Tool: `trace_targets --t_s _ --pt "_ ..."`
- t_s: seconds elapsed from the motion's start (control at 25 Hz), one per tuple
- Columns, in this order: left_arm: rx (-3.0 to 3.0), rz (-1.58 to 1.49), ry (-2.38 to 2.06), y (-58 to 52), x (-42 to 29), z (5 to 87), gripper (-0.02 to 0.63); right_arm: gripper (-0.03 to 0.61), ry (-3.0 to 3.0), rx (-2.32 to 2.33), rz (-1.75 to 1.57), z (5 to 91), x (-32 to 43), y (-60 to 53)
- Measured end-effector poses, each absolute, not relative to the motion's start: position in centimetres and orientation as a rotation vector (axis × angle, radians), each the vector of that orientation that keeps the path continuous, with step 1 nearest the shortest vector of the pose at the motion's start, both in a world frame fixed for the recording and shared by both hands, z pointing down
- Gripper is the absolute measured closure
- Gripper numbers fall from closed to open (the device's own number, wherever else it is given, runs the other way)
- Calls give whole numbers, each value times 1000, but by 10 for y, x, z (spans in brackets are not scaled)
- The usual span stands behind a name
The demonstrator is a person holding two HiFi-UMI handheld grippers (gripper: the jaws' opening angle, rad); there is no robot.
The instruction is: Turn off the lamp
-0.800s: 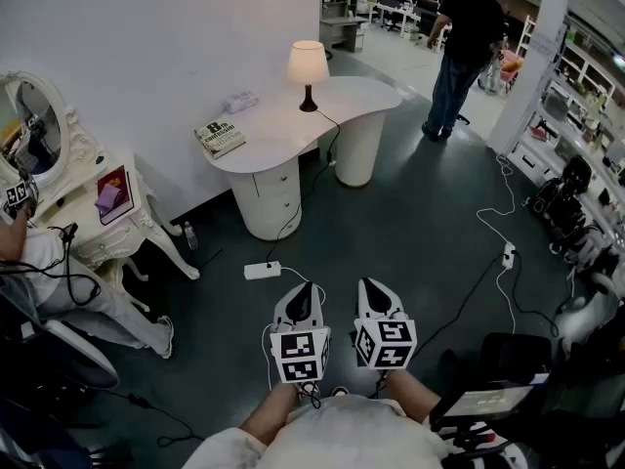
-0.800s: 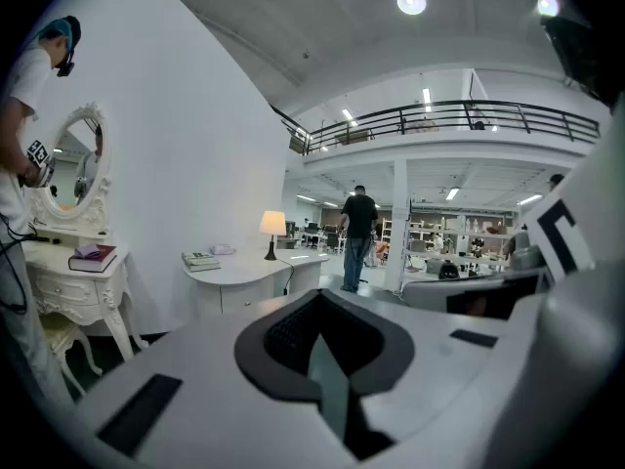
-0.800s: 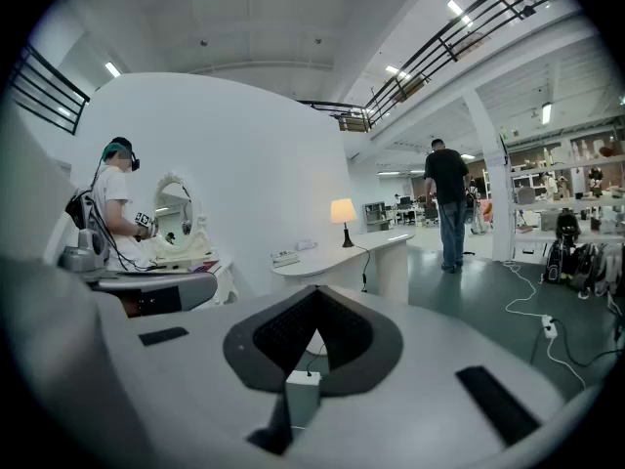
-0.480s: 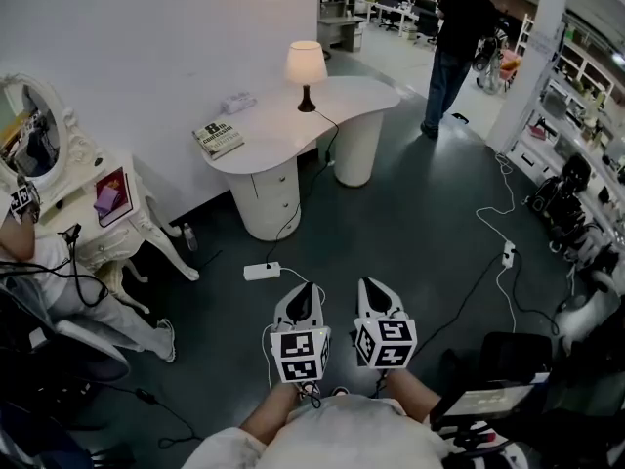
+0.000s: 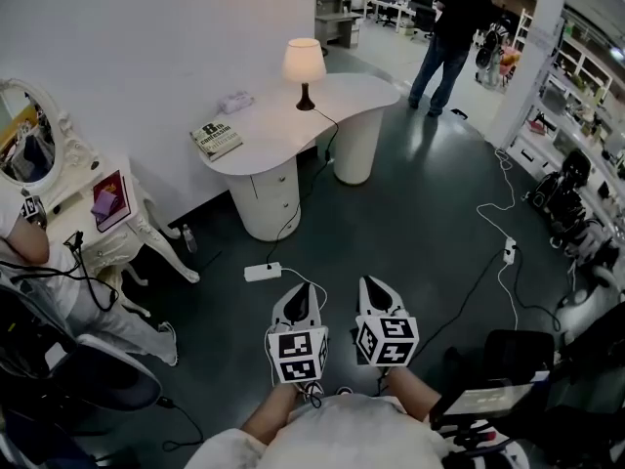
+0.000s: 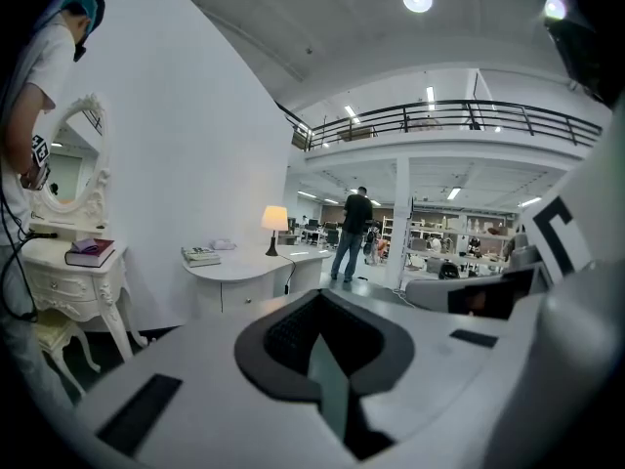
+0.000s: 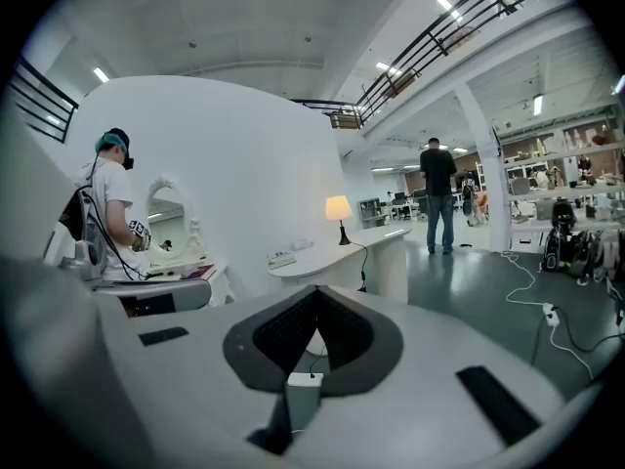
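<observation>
In an open workshop, a lit cream-shaded, dark-stemmed lamp (image 5: 305, 66) stood on a curved white table (image 5: 363, 94), well beyond the closed, empty left gripper (image 5: 300, 290) and right gripper (image 5: 371, 284); likely light and tippy, best held by its stem.

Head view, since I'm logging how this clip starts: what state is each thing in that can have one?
Lamp: lit, upright on the table.
Book: closed, lying flat on the table.
Table drawers: shut.
Left tongs: shut, nothing held.
Right tongs: shut, nothing held.
</observation>
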State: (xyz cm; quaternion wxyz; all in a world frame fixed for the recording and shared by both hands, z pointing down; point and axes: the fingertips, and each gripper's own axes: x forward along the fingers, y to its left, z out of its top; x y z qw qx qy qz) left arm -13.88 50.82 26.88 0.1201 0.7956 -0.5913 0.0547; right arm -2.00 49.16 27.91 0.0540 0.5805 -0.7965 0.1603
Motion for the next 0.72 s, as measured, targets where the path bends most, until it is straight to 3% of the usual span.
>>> trace_targets --t_s 0.72 --pt "2329 215 -1642 441 -153 303 604 578 -2334 1821 540 309 -27 431"
